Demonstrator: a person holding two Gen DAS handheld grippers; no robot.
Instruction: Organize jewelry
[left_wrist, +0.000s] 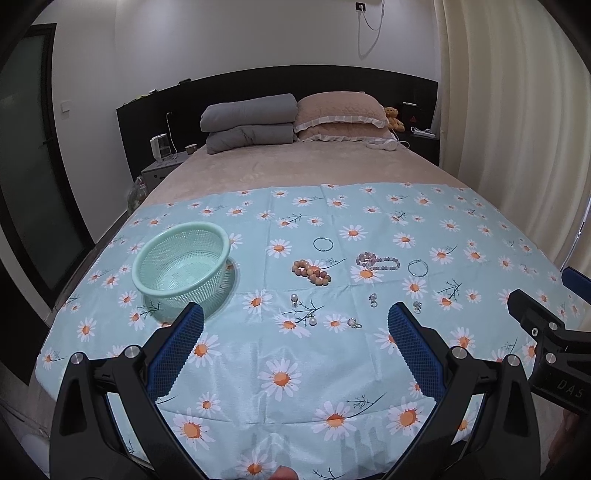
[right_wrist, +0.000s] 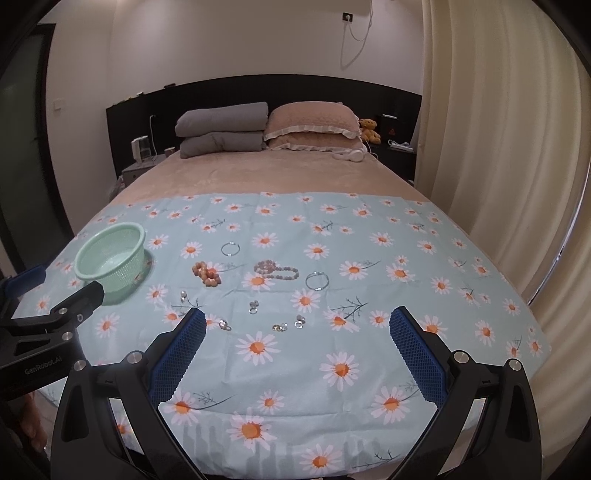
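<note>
The jewelry is laid out loose on the daisy-print cloth (left_wrist: 295, 387), in the middle band of both views. A thin silver bangle (left_wrist: 323, 244) is seen farthest up the frame; below it, an orange-brown bead bracelet (left_wrist: 311, 272) and a pink-grey bead strand (left_wrist: 377, 261) are set side by side, with a second silver bangle (left_wrist: 417, 267) just right of the strand. Several small pieces, apparently pearl earrings (left_wrist: 294, 298) and rings (left_wrist: 354, 323), are scattered lower, nearest the grippers.

Orientation: the pink-grey strand's long axis is noted as running left to right across the frame, bunched at its left end. The orange-brown bracelet is folded on itself, its long axis slanting from upper left to lower right. The bangles lie flat and have no marked axis.

The mint mesh basket (left_wrist: 181, 266) stands upright and empty at the left of the frame, well apart from the pieces.

The left gripper (left_wrist: 295, 325) and right gripper (right_wrist: 297, 326) are both held with fingers spread wide, nothing between them, above the near cloth.

Risks, as judged: the small pieces could be pressed into the soft bedding or flicked aside by the wide pads; the cloth could be pinched along with a flat bangle; a bead strand gripped at one end could swing and miss the basket rim; tiny rings might pass through the mesh, though hole size cannot be told.
</note>
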